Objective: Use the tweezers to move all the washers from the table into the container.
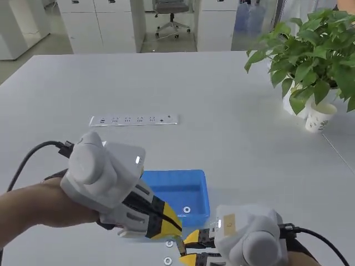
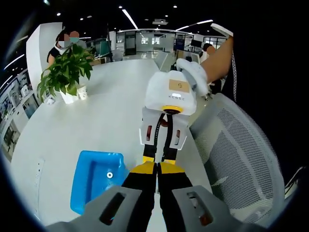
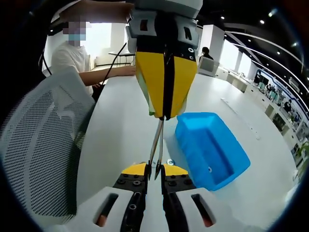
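A blue container [image 1: 195, 183] sits on the white table [image 1: 166, 83] and holds one washer [image 1: 187, 210]. Two washers [image 1: 169, 244] [image 1: 167, 260] lie on the table just in front of it. In the right gripper view, thin metal tweezers [image 3: 158, 140] run from the yellow jaws of the left gripper [image 3: 164, 115] down between the jaws of my right gripper [image 3: 154, 170]. Both grippers are shut on the tweezers. The tweezer tips hang close beside a washer [image 3: 170, 161] on the table, left of the container [image 3: 212, 150]. From the head, the left gripper [image 1: 176, 226] faces the right gripper [image 1: 186, 248] tip to tip.
A power strip [image 1: 134, 119] lies flat mid-table. A potted plant [image 1: 310, 61] and a paper cup [image 1: 319, 119] stand at the far right. A white mesh chair [image 2: 241, 159] is beside the table's near edge. People sit at the table further off.
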A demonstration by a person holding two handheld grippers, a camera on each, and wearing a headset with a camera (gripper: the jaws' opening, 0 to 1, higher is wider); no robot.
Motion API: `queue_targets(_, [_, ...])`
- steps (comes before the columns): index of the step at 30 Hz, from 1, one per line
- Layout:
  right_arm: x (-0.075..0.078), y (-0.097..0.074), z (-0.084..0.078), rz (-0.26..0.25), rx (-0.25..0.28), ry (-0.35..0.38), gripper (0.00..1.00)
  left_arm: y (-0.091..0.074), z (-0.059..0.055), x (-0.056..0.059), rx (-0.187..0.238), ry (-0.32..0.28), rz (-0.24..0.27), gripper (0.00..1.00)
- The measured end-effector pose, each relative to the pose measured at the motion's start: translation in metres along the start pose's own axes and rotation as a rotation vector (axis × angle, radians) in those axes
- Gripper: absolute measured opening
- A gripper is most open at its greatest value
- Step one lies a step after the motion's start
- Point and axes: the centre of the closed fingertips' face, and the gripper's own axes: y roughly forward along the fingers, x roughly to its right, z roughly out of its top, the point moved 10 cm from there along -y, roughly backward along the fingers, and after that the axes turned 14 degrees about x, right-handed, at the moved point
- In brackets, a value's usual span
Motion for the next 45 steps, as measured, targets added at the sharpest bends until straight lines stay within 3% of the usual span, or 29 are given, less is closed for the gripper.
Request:
queue_targets(6, [-0.01, 0.002, -0.005, 0.017, -0.009, 0.014, 0.11, 0.003, -0.008, 0.009, -0.004, -0.018, -0.003, 0.03])
queue_targets(16, [-0.017, 0.004, -0.006, 0.028, -0.011, 0.021, 0.11, 0.005, -0.008, 0.017, -0.008, -0.021, -0.002, 0.03])
queue_targets(45, [-0.021, 0.011, -0.009, 0.058, -0.034, 0.019, 0.11, 0.011, -0.01, 0.023, -0.068, 0.006, -0.018, 0.03])
